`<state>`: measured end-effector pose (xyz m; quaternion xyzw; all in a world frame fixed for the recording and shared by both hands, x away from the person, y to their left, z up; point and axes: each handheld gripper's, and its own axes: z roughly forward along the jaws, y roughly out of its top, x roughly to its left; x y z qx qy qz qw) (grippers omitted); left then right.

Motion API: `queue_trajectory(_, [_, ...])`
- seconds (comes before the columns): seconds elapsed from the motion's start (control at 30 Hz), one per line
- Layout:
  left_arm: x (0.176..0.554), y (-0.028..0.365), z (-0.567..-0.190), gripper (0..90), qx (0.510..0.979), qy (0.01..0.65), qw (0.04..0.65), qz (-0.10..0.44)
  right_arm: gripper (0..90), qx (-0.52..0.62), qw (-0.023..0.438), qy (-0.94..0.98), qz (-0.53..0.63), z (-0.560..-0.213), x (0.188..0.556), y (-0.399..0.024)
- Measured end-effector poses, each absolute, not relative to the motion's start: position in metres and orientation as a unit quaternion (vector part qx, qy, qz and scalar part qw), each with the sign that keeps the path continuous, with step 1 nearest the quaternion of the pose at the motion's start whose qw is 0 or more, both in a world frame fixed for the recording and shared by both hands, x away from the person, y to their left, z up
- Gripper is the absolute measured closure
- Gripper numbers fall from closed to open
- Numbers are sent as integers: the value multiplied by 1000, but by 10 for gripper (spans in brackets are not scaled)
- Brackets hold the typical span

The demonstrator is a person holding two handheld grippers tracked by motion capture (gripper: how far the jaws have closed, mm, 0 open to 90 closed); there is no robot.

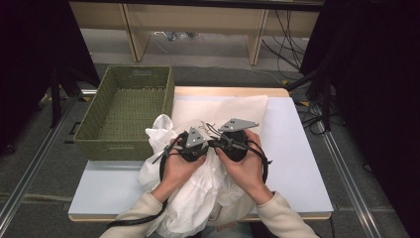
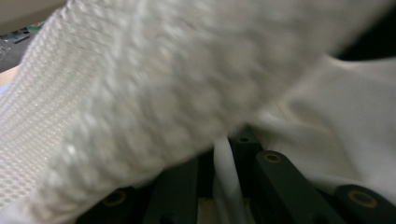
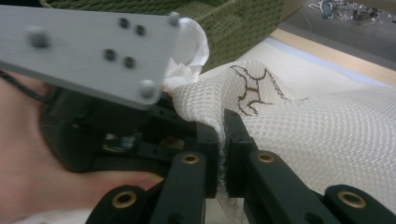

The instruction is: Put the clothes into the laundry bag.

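Mesh cloth (image 3: 327, 121) is pinched by both claws, left (image 2: 223, 154) and right (image 3: 221, 140), beside the basket (image 1: 99, 134), seemingly for folding.

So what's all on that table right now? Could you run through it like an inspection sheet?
Surface: pale table, wooden edge at the far side.
Job's things: white mesh cloth with a dark stitched mark, spread on the table; white garment bunched at the near edge.
Clutter: green woven basket at the far left, nothing seen inside.
Grippers: left tool shut on a fold of white garment; right tool shut on a fold of mesh cloth; the two sit side by side.
Cables: black cable trailing from the left tool.
Surroundings: wooden shelf legs, floor cables, black curtains.
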<state>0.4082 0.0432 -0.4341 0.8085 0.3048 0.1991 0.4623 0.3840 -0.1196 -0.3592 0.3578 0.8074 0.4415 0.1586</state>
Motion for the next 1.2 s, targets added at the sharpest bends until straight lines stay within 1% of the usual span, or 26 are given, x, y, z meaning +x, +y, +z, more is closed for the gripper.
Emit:
queue_trajectory(0.03, [406, 44, -433, 787, 804, 303, 470, 202, 879, 342, 168, 813, 440, -359, 387, -122])
queue_trajectory(0.1, [400, 46, -429, 725, 806, 297, 474, 197, 879, 356, 168, 809, 437, -357, 388, -124])
queue_trajectory(0.23, [390, 52, -421, 540, 801, 287, 486, 199, 878, 353, 173, 808, 439, -356, 388, -126])
queue_trajectory(0.27, [386, 55, -417, 540, 804, 284, 483, 197, 878, 353, 173, 808, 439, -356, 388, -126])
queue_trajectory(0.3, [377, 60, -410, 474, 804, 285, 483, 197, 878, 355, 172, 808, 438, -356, 388, -126])
queue_trajectory(0.37, [373, 63, -409, 411, 804, 278, 487, 200, 878, 360, 166, 808, 437, -355, 387, -126])
queue_trajectory(0.4, [368, 66, -405, 411, 804, 277, 486, 200, 878, 360, 166, 808, 437, -355, 387, -126])
queue_trajectory(0.43, [362, 69, -402, 387, 807, 277, 481, 201, 878, 357, 169, 808, 437, -355, 388, -126])
queue_trajectory(0.5, [349, 76, -396, 331, 807, 278, 490, 177, 878, 357, 176, 809, 433, -355, 388, -127])
queue_trajectory(0.6, [339, 79, -391, 309, 807, 274, 495, 168, 878, 360, 174, 808, 433, -355, 388, -128])
queue_trajectory(0.63, [331, 78, -388, 296, 812, 258, 498, 160, 878, 359, 176, 808, 432, -355, 389, -128])
queue_trajectory(0.67, [329, 77, -388, 282, 817, 259, 490, 160, 878, 360, 174, 808, 433, -355, 389, -127])
queue_trajectory(0.7, [329, 76, -390, 270, 822, 259, 477, 172, 878, 361, 173, 807, 433, -355, 389, -127])
queue_trajectory(0.73, [329, 76, -390, 266, 822, 259, 477, 172, 878, 364, 170, 806, 435, -356, 388, -126])
queue_trajectory(0.77, [336, 73, -400, 265, 832, 261, 453, 185, 877, 352, 178, 810, 434, -356, 390, -126])
queue_trajectory(0.8, [336, 73, -400, 264, 832, 261, 453, 185, 877, 352, 178, 810, 434, -356, 390, -126])
queue_trajectory(0.83, [346, 70, -414, 254, 845, 263, 427, 183, 878, 358, 172, 807, 437, -356, 388, -126])
queue_trajectory(0.9, [349, 68, -421, 254, 848, 271, 418, 181, 877, 358, 172, 807, 436, -355, 388, -126])
queue_trajectory(1.0, [356, 60, -437, 289, 859, 273, 400, 167, 877, 361, 171, 807, 436, -356, 388, -126])
queue_trajectory(1.03, [360, 58, -443, 334, 867, 271, 384, 166, 878, 360, 169, 809, 432, -356, 389, -126])
queue_trajectory(1.13, [362, 55, -445, 443, 871, 271, 373, 170, 878, 364, 168, 809, 429, -357, 389, -126])
queue_trajectory(1.17, [364, 53, -446, 484, 878, 264, 360, 173, 877, 361, 170, 811, 429, -357, 389, -126])
queue_trajectory(1.2, [364, 53, -446, 531, 878, 264, 360, 173, 877, 361, 170, 811, 429, -357, 389, -126])
